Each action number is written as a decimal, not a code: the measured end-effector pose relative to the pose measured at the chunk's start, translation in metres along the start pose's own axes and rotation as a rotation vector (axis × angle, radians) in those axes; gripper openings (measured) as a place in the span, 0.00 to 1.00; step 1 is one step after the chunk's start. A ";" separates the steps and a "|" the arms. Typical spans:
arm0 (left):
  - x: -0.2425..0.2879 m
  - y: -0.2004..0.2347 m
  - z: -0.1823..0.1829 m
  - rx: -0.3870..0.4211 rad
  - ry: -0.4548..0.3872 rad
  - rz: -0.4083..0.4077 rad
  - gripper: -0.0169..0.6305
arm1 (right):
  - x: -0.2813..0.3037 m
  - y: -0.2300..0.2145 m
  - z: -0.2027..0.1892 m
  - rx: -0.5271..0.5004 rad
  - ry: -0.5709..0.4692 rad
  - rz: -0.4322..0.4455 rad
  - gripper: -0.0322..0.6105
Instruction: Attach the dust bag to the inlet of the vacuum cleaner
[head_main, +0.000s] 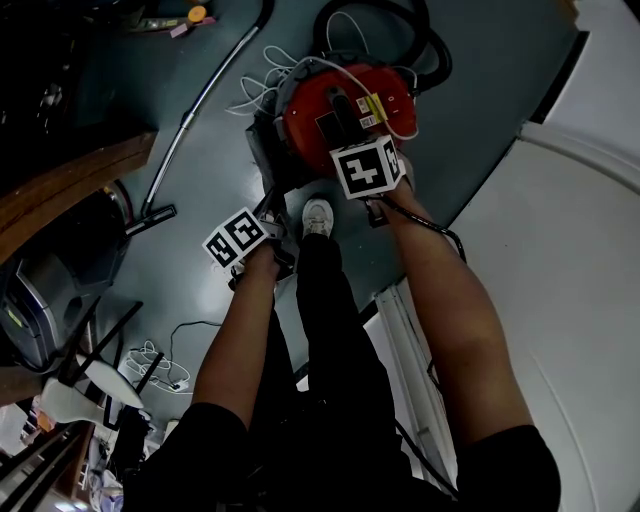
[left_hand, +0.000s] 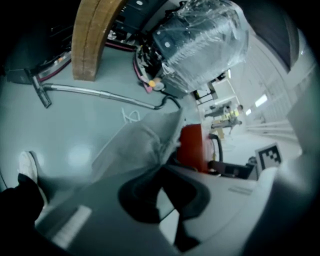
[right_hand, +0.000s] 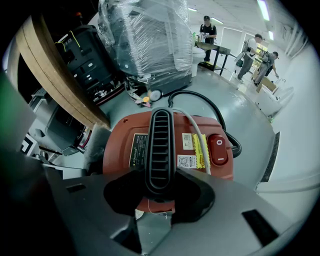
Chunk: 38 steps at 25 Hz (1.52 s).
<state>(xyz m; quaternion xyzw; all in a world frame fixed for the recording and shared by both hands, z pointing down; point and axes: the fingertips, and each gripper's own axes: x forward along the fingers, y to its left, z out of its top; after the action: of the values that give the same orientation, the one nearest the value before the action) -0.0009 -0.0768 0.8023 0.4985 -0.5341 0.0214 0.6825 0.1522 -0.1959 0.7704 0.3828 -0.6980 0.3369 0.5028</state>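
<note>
Our left tongs (left_hand: 164, 172) are pressed together on a fold of the bag (left_hand: 137, 145). In the left gripper view the bag lies mid-frame, draped just beside the red vacuum (head_main: 340, 105). Our right tongs (right_hand: 160, 195) pinch the vacuum's black ribbed handle (right_hand: 160, 145), steadying the body. We judge the bag light, soft and floppy, so the cloth alone will steer poorly. Better to take it at its stiffer mouth, which we cannot see here.

Vacuum cleaner (head_main: 345, 105) on the floor (head_main: 220, 180) beyond the shoe (head_main: 317, 217), dust bag (left_hand: 140, 145) at its left, wand (head_main: 200, 100) farther left
</note>
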 end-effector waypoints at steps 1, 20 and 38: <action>-0.001 0.000 -0.002 -0.005 0.001 -0.003 0.03 | 0.000 0.000 0.000 0.000 0.000 -0.001 0.25; 0.013 -0.015 0.017 -0.126 -0.031 -0.087 0.03 | 0.000 0.001 0.001 0.001 -0.008 0.002 0.25; 0.015 -0.015 0.003 0.022 0.034 -0.048 0.03 | -0.001 0.000 0.000 0.008 -0.009 -0.002 0.25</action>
<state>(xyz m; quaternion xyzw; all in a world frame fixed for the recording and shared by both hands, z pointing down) 0.0122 -0.0941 0.8037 0.5180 -0.5102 0.0194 0.6863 0.1519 -0.1959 0.7694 0.3872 -0.6984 0.3375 0.4984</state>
